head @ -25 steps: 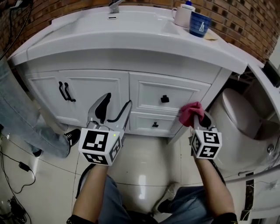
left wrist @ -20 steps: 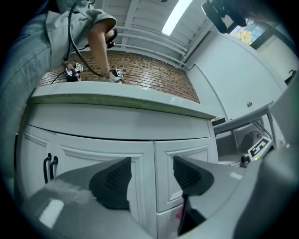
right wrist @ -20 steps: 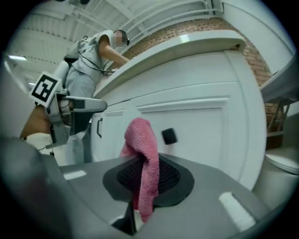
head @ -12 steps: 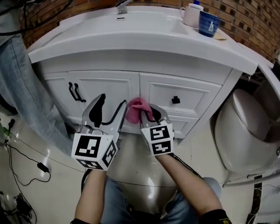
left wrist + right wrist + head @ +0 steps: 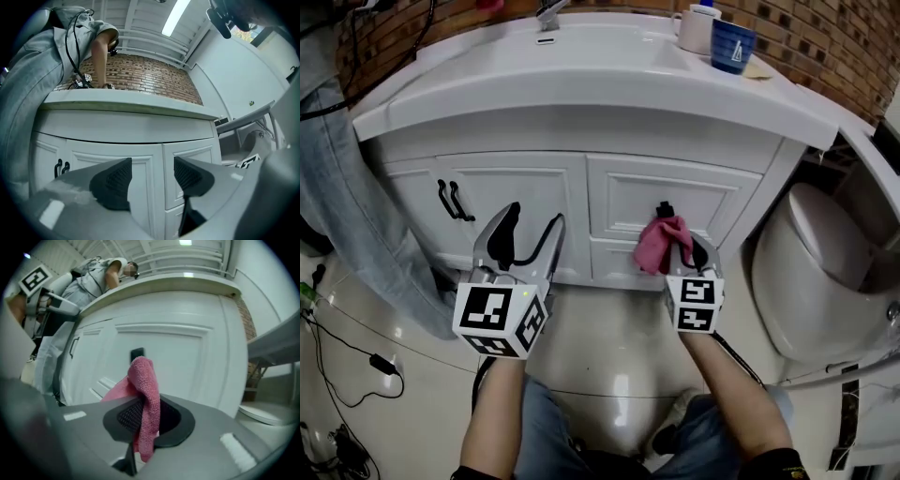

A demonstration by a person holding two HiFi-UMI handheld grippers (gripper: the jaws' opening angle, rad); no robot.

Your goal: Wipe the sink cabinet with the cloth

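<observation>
Holding my left hand-held gripper [image 5: 534,217] at 7 o'clock in the head view, I have its jaws wide apart with nothing between them, pointed at the cabinet [image 5: 534,178] door. At 5 o'clock my right hand-held gripper [image 5: 677,247] is clamped tight on the pink cloth [image 5: 659,242], which bunches above the jaws before the drawer front, just at 6 o'clock of the black knob [image 5: 664,207].

Right gripper [image 5: 682,251] holds cloth [image 5: 661,242] — against sink cabinet [image 5: 609,202].

No readable text or labels.
</observation>
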